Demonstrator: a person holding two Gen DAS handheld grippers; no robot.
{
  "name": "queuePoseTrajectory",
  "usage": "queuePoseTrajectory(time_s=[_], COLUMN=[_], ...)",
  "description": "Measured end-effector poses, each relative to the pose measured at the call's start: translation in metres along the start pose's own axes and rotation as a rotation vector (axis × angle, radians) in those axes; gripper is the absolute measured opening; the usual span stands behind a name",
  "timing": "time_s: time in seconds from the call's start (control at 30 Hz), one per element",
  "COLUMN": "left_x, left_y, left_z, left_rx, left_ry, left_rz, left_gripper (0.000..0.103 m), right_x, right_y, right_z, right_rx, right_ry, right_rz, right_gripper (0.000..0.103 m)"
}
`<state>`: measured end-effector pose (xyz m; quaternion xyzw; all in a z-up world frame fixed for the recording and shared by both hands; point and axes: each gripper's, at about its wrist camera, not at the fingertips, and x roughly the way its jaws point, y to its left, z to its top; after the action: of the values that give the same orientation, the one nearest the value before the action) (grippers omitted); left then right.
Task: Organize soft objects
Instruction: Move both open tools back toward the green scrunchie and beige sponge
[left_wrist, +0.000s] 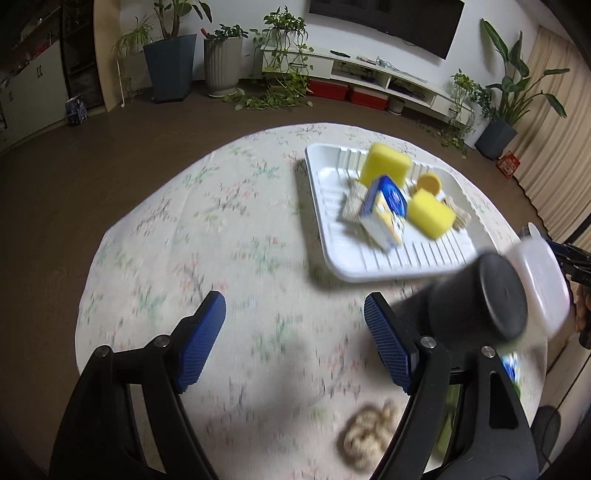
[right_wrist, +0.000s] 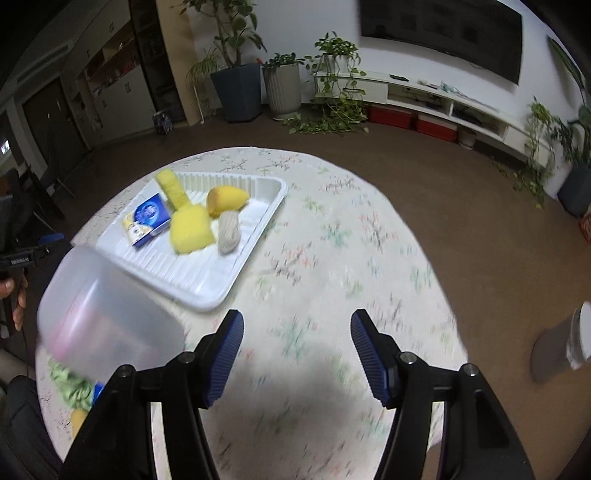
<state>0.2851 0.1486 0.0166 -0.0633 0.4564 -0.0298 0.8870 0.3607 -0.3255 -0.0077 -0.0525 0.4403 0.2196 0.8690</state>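
Both grippers hang over a round table (left_wrist: 155, 236) covered with a flowered cloth, and both pictures are a little blurred. The left gripper (left_wrist: 295, 347) has its two blue fingers wide apart, with only the cloth between them; it holds nothing. The right gripper (right_wrist: 297, 358) also has its fingers apart, somewhat less wide, and there is nothing between them either. On the far side of the table lies a white tray (left_wrist: 388, 266) with ribbed bottom. In the tray are the soft things: two yellow sponges (left_wrist: 384, 164), one at the far edge and one nearer to the right, a blue and white packet (left_wrist: 386, 208) leaning between them, a small orange piece (left_wrist: 428, 182) and some beige knitted pieces (left_wrist: 354, 201). From the right wrist view the same tray (right_wrist: 207, 295) is on the left of the table, with the packet (right_wrist: 149, 219) at its left side and a yellow sponge (right_wrist: 192, 229) just beside it. Near the left gripper, on the cloth, lies one more beige knotted thing (left_wrist: 369, 432), outside the tray. A clear plastic box (right_wrist: 107, 317) and a dark round object (left_wrist: 480, 299) stand at the near right of the left wrist view, close to the tray. Something green and crumpled (right_wrist: 72, 384) lies under the box at the table edge.
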Motion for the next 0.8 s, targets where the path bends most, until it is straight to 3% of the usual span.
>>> queuePoseTrajectory(time_s=[0.43, 0.8], left_x=[-0.041, -0.064], left_y=[-0.019, -0.054], left_z=[-0.084, -0.145], left_rx=[-0.018, -0.002], left_ry=[-0.001, 0.009], left_rz=[-0.051, -0.104], left_gripper=[0.078, 0.079], right_x=[-0.034, -0.056], right_y=[0.035, 0.110], right_z=[-0.092, -0.141], right_rx=[0.076, 0.067], right_ry=[-0.005, -0.012], right_rz=[0.060, 0.150], right_gripper=[0.068, 0.080])
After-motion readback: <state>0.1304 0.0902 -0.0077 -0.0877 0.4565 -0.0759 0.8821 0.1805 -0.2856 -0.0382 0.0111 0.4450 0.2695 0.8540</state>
